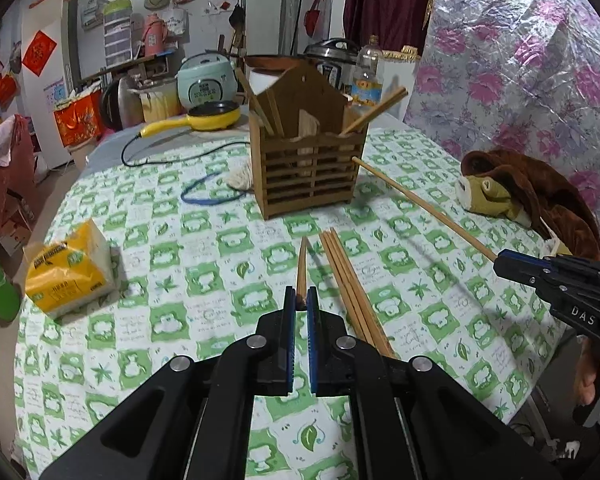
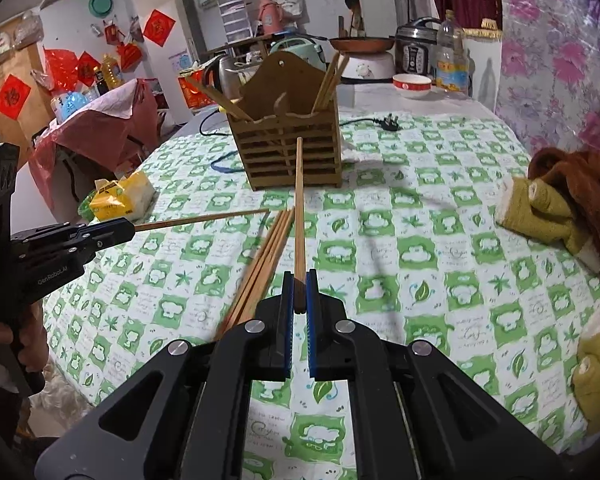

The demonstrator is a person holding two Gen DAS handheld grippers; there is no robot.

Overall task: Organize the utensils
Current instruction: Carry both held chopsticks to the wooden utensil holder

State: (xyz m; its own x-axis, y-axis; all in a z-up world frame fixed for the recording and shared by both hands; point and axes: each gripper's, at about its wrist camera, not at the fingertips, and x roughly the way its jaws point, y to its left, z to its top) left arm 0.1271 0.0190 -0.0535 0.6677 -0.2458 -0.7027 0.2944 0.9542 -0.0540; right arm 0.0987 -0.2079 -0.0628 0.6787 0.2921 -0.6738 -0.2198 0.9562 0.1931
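Note:
A wooden slatted chopstick holder [image 1: 310, 168] stands on the green-checked tablecloth, also in the right wrist view [image 2: 290, 148], with chopsticks in its left and right compartments. My left gripper [image 1: 301, 300] is shut on one chopstick [image 1: 302, 268], held above the table; it also shows in the right wrist view [image 2: 130, 229]. My right gripper [image 2: 300, 286] is shut on another chopstick [image 2: 299, 208] that points at the holder; it also shows in the left wrist view [image 1: 498, 260]. Several loose chopsticks [image 1: 350, 288] lie on the cloth between the grippers, also in the right wrist view [image 2: 266, 256].
A yellow tissue pack [image 1: 70, 272] lies at the table's left. A brown and olive plush garment [image 1: 528, 196] lies at the right. A yellow electric pan [image 1: 210, 116], rice cookers and a bottle [image 1: 366, 76] stand behind the holder. A blue band [image 1: 210, 192] lies left of it.

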